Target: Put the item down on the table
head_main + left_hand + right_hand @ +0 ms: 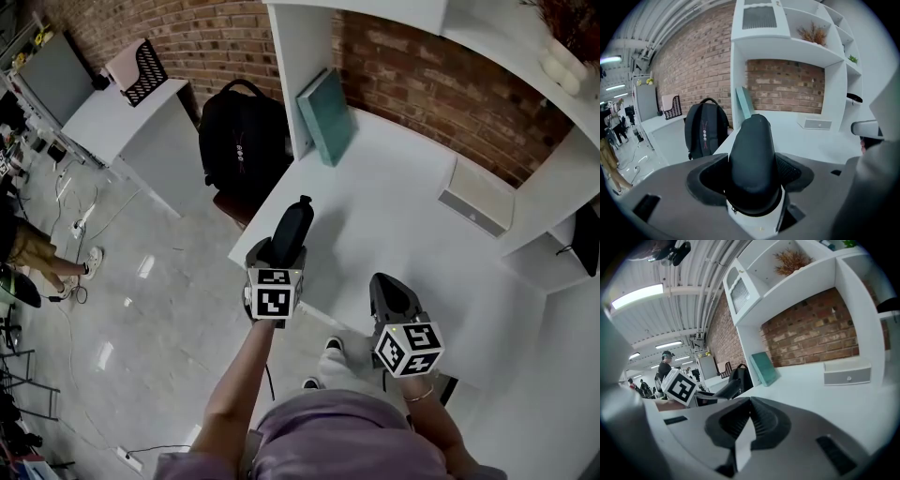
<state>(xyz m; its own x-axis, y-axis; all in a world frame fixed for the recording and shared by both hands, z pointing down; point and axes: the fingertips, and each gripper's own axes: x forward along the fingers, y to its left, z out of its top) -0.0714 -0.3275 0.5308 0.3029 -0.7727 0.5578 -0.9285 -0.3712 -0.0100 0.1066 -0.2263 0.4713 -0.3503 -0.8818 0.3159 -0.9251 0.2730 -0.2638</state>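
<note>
A single black backpack (242, 141) is sitting left of the white table (394, 216). The left gripper (277, 253) is clamping one black case (292, 230) between widely spread jaws. The case is long, smooth and round-nosed, and it is pointing out over the table's near edge. The left gripper view is showing a zip seam round the case's lower end, which the head view is missing. One teal book (325, 117) is leaning against the shelf upright. The right gripper (392, 295) is hovering empty, and its own view is showing the pads pressed together. One white box (475, 199) is lying further right.
</note>
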